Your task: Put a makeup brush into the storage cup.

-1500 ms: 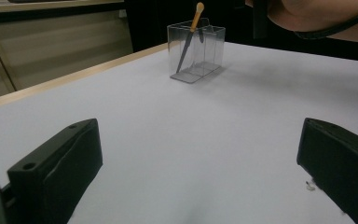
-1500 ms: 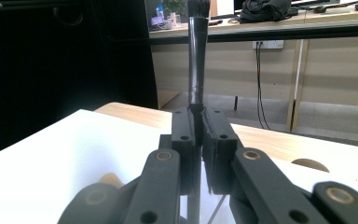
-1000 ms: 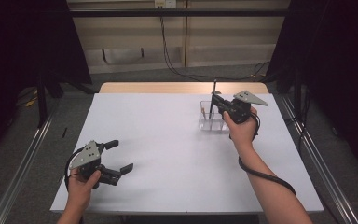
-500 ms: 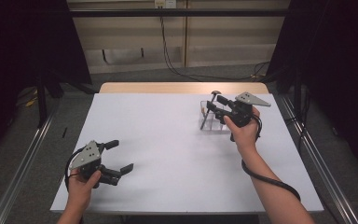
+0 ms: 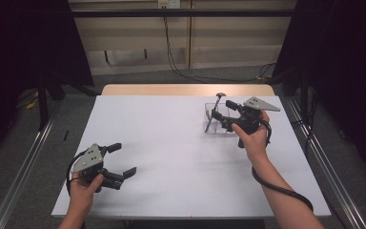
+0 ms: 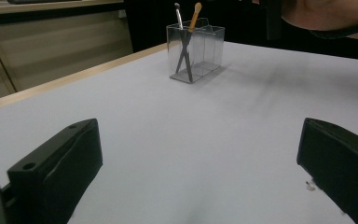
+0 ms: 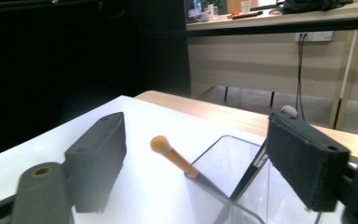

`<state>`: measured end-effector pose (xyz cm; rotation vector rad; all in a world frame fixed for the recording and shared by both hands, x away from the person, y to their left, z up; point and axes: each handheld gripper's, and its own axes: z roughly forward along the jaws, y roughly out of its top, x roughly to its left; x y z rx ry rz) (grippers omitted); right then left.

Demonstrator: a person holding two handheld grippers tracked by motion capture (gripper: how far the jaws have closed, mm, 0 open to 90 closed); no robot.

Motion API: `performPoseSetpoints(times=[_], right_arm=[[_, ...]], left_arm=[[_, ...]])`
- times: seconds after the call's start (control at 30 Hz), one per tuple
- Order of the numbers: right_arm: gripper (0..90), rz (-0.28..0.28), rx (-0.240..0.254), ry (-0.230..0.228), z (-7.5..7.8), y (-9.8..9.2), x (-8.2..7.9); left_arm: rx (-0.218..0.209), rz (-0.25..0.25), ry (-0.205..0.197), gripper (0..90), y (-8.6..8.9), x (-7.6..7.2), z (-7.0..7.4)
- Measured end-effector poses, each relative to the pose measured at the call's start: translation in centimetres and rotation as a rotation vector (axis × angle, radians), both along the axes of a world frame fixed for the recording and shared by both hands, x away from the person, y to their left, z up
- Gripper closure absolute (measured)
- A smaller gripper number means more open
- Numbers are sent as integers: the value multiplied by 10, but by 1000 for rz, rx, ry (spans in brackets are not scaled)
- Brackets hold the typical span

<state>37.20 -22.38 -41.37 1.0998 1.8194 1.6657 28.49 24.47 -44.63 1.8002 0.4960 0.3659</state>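
Orange-tipped brush (image 7: 170, 152) between parted tool (image 7: 196, 163) jaws

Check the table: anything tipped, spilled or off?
Nothing stands out. The clear box stands upright on the table, with two brushes leaning crossed inside. The right gripper has just been opening at its rim, nothing between its jaws.

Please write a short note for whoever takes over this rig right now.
Right gripper: jaws have just been opening, nothing between them, just above the clear box.
Left gripper: open and empty, low over the near left of the table.
Things: two brushes stand crossed in the box, one orange-tipped, one grey-tipped.
Done: both brushes are in the box.
Left: probably only drawing the right gripper away.
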Motion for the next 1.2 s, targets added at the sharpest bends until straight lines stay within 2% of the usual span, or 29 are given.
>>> performPoseSetpoints(times=[0.57, 0.77, 1.2], right_arm=[[119, 32, -35, 1, -3, -4, -6], [98, 58, -28, 11, -6, -4, -10], [60, 106, -38, -9, -6, -5, -16]], left_arm=[[-10, 6, 2, 0, 1, -2, 0], [-14, 8, 4, 0, 1, -2, 0], [-12, 11, 1, 0, 1, -1, 0]])
